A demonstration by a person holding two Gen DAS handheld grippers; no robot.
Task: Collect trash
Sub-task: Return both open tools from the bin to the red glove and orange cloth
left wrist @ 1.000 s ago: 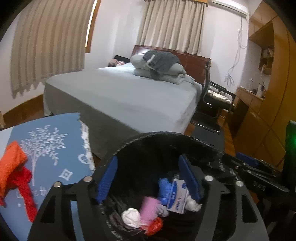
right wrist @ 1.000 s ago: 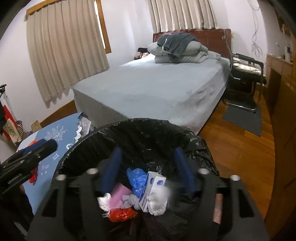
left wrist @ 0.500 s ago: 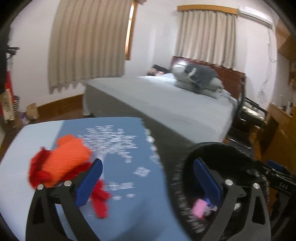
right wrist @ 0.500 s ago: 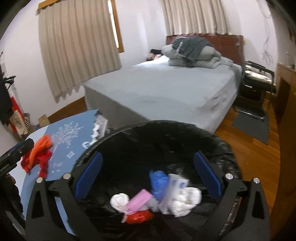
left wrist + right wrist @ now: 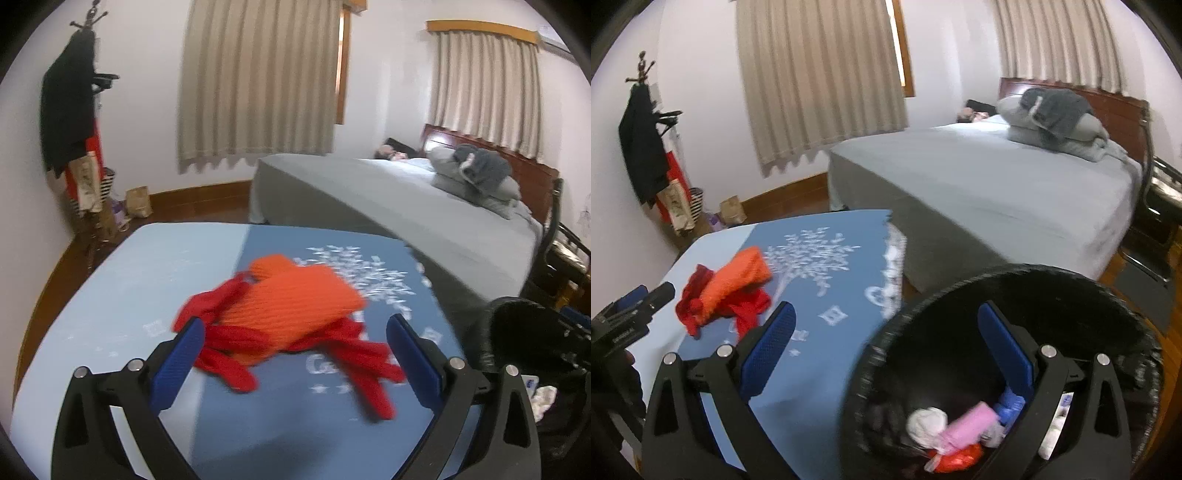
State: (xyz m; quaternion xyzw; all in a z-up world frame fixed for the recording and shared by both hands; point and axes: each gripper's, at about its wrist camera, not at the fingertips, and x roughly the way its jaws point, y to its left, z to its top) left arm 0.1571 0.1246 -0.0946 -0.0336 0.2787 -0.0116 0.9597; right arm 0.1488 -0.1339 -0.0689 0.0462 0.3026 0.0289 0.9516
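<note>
Orange-and-red knit cloth lies bunched on the blue tablecloth, near the middle of the printed panel, with red strands trailing toward the near edge. Left gripper is aimed straight at it: jaws spread wide, nothing between the pads, the bundle framed in the gap but not touched. Judgement: this is the lining-up step before a grasp, the wide opening chosen because the bundle is broad and soft. Right gripper also stands fully open and empty, straddling the seam between table and bin; its left finger sits over the cloth, its right finger over the bin mouth. Black-lined trash bin stands just beside the table's right edge, presumably so drops need only a short sideways carry. Trash already inside: a pink wrapper, white crumpled tissue, a red bag, something blue. Room to move: table surface around the bundle is bare on every side, so approach is unobstructed. Bin rim rises close to the table edge; a low carry could clip it. Bed is well apart behind. Loose strands may drag or snag on the rim.
</note>
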